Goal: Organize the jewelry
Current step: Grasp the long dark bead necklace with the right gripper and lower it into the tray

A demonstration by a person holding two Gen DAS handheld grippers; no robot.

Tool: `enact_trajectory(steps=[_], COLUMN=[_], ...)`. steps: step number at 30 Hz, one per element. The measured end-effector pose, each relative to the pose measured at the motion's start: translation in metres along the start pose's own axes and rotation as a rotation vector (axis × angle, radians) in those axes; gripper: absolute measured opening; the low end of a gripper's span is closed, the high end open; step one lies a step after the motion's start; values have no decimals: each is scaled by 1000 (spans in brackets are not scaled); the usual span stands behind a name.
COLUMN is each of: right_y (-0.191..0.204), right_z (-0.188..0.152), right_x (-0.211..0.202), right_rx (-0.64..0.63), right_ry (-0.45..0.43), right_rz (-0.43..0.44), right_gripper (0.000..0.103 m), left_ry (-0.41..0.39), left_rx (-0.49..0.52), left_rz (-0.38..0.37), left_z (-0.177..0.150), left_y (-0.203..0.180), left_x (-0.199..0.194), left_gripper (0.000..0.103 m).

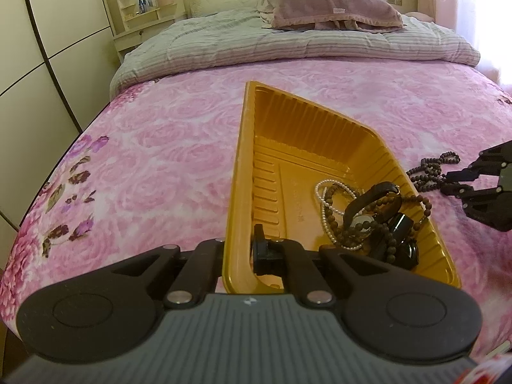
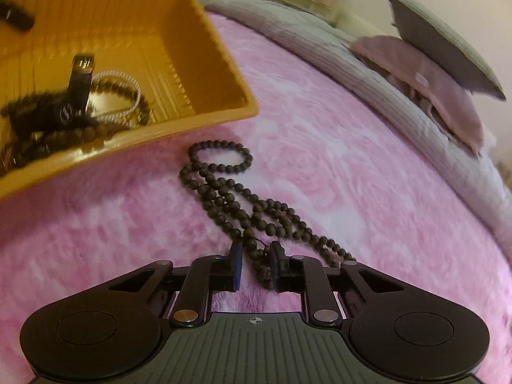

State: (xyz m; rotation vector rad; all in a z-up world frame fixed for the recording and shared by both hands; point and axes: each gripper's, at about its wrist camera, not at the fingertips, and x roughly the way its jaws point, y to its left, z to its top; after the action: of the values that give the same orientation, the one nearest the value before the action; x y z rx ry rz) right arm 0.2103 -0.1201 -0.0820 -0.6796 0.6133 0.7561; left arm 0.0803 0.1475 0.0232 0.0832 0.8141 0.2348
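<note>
Beads of the dark necklace (image 2: 224, 188) are lying between your right claw's (image 2: 256, 262) part-open fingers, while your left claw (image 1: 238, 252) is pinching the tray (image 1: 246, 166) rim.

Tray (image 2: 220, 73) ahead-left of the right gripper (image 2: 256, 264), bead strand (image 2: 230, 198) on bedspread (image 2: 352, 176) running forward from between its fingers, pillows (image 2: 432, 73) far ahead-right.

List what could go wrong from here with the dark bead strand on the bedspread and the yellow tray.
1. The right gripper straddles only one end of the dark bead strand; its jaws are not yet pressing, so beads may slip out, or the long loops may trail and snag on the pink bedspread.
2. The left gripper pinches just one wall of the yellow tray; the jewelry pile sits at the near end, so the tray could tip.
</note>
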Motion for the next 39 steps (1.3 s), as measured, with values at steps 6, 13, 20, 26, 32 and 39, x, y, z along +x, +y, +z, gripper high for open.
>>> enact_trajectory(steps=[6, 13, 20, 26, 32, 39], right_y=[4, -11, -34, -58, -81, -100], right_z=[1, -5, 6, 26, 46, 78], right_x=[2, -43, -102, -151, -192, -230], right_rx=[-71, -25, -4, -4, -13, -83], right_ry=[19, -43, -143, -204, -256, -315], right_rz=[-51, -156, -312, -377, -435, -471], right_gripper=[7, 7, 7, 7, 7, 7], left_ry=[4, -3, -12, -16, -16, -21], left_rx=[-4, 2, 12, 31, 38, 43], left_rz=[1, 1, 3, 10, 11, 13], left_z=[0, 0, 0, 1, 1, 3], left_y=[2, 2, 1, -1, -2, -4], left_x=[2, 2, 2, 1, 1, 0], left_gripper=[4, 4, 4, 4, 4, 4])
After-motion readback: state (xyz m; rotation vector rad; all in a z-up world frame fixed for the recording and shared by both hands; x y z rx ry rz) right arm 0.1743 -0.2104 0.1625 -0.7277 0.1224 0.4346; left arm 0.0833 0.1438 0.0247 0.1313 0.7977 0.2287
